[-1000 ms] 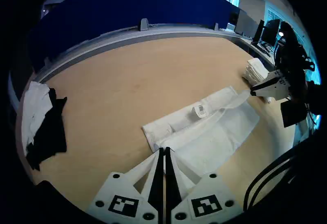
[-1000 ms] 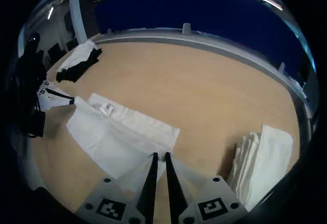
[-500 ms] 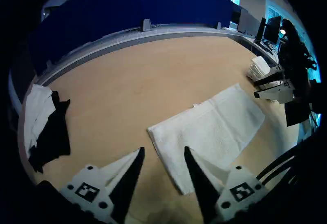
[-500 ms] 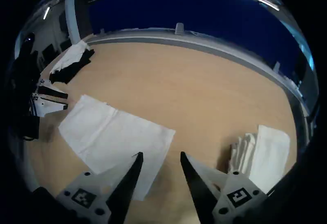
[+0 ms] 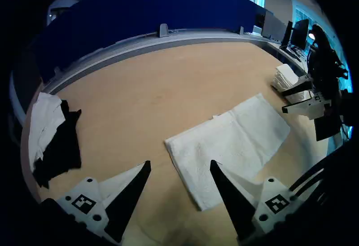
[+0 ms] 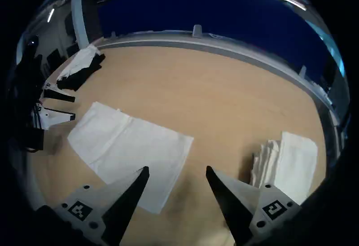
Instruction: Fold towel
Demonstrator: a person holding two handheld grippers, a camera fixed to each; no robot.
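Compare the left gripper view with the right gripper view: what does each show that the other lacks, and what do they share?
Left gripper view: computer monitors beyond the table's far end, and the right gripper seen from afar, fingers apart.
Right gripper view: the left gripper seen from afar, fingers apart, and a near look at the stack of folded towels.
Shared: the white towel lying flat on the wooden table, that stack, the black and white cloths, the blue divider, and each camera's own open fingers.
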